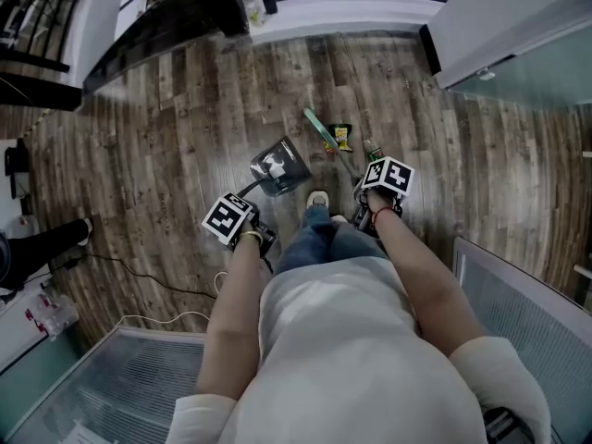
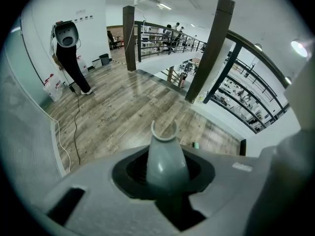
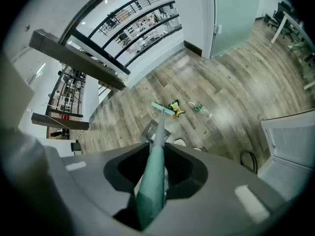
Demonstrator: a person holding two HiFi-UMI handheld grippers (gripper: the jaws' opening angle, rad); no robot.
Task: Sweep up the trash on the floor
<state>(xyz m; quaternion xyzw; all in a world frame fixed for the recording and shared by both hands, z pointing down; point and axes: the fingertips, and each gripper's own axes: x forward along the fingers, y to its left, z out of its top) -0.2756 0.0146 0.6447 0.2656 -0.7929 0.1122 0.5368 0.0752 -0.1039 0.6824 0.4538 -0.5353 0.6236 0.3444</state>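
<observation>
Wood-plank floor all around here, glass railing off ahead, and the trash is lying out in front of the person's shoe (image 1: pixel 317 198): a yellow-and-green snack wrapper (image 1: pixel 342 138) and, just beside it, a clear plastic bottle (image 3: pixel 201 108) lying on its side.

The right gripper (image 1: pixel 381 185) is clenching its jaws around the teal broom handle (image 3: pixel 153 176). The left gripper (image 1: pixel 242 225) is gripping the grey dustpan handle (image 2: pixel 165 163), jaws closed on it. The dustpan (image 1: pixel 279 167) is sitting on the floor near the wrapper, on the person's left of it.

The broom's long axis is running from the right gripper down and away from the person, slanting a little left. The broom head (image 3: pixel 163 109) is lying crosswise at the far end, right beside the wrapper and pointing into the trash.

Here's what I'm worrying about. That bottle is round, so a brisk stroke is likely to send it rolling away instead of into the pan. The wrapper is light and could be flicked over or past the pan's lip. If the pan is tilting off the boards, the wrapper slides underneath. And a long handle held only at the top could twist in the jaws mid-stroke.
</observation>
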